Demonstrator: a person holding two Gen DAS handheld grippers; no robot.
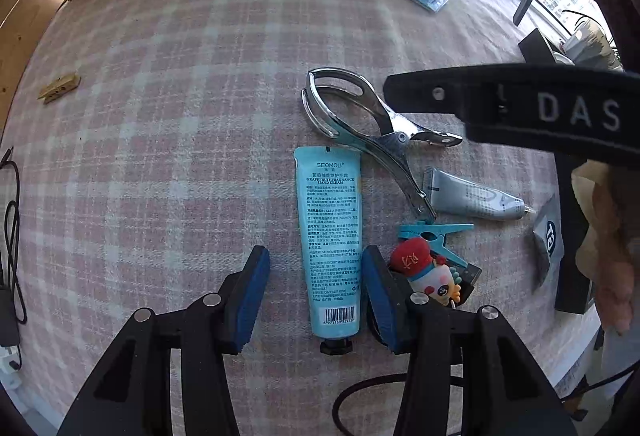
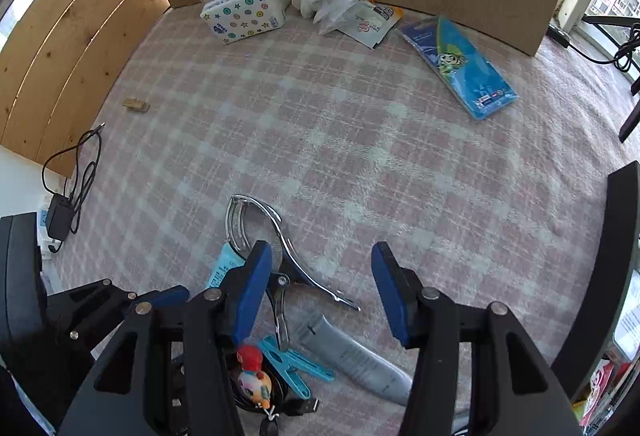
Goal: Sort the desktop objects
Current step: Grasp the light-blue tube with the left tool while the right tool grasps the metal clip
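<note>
Scene: a checked cloth (image 2: pixel 360 139) is spread over the desk, with a small heap of things lying close together near the grippers.
Left gripper (image 1: pixel 316 284): jaws are seen apart and empty, pointed steeply down, with the blue hand-cream tube (image 1: pixel 329 236) lying lengthwise on the cloth in the gap between the pads, not yet pinched.
Right gripper (image 2: pixel 322 284): jaws are seen apart, nothing clamped; the grey tube (image 2: pixel 352 356) and the metal hole punch (image 2: pixel 276 248) lie below, between the pads.
Neighbours: the hole punch touches the blue tube's upper corner; a blue clothes peg (image 1: pixel 434 236) and a small doll keyring (image 1: pixel 424 270) are crowded just beside the left gripper's right pad.
Step in hand: judged to be the pick-up of the blue tube.
How it is done well: the pads should be lowered evenly either side of the tube's middle, and the right pad kept clear of the keyring.
Risk: the hole punch could be dragged along if the tube is lifted carelessly.
Far end: tissue packs (image 2: pixel 244 15) and a blue packet (image 2: pixel 460 63) are left well apart by the cardboard wall.
</note>
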